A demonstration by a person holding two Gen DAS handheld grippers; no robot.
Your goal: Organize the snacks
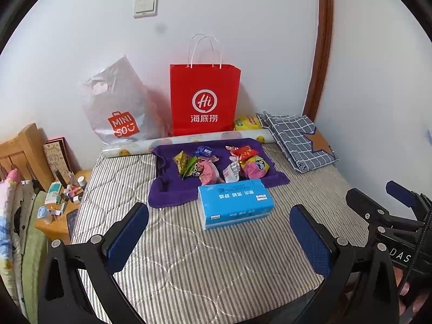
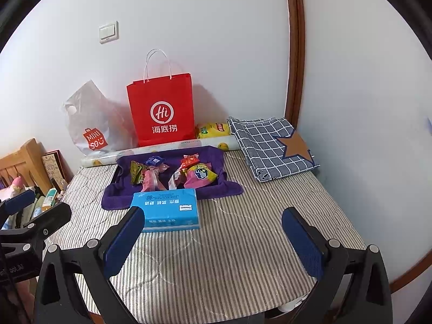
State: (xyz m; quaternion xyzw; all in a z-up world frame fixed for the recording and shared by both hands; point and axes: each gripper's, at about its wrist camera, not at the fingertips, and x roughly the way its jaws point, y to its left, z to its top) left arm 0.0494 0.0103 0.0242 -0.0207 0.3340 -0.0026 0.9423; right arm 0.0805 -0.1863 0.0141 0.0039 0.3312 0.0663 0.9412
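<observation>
**Room and background**

White wall (image 1: pixel 243 13) carries a double light switch (image 1: pixel 145 6); brown wooden trim (image 1: pixel 322 48) runs up the corner; striped quilted mattress (image 1: pixel 189 256) fills the foreground; wooden headboard (image 1: pixel 23 148) and cluttered wooden bedside table (image 1: pixel 58 226) stand left.

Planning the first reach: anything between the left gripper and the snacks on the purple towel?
Yes. The blue tissue pack lies on the striped mattress directly ahead of the open left gripper, at the near edge of the purple towel, in front of the snacks. Reaching over or around it looks necessary.
</observation>
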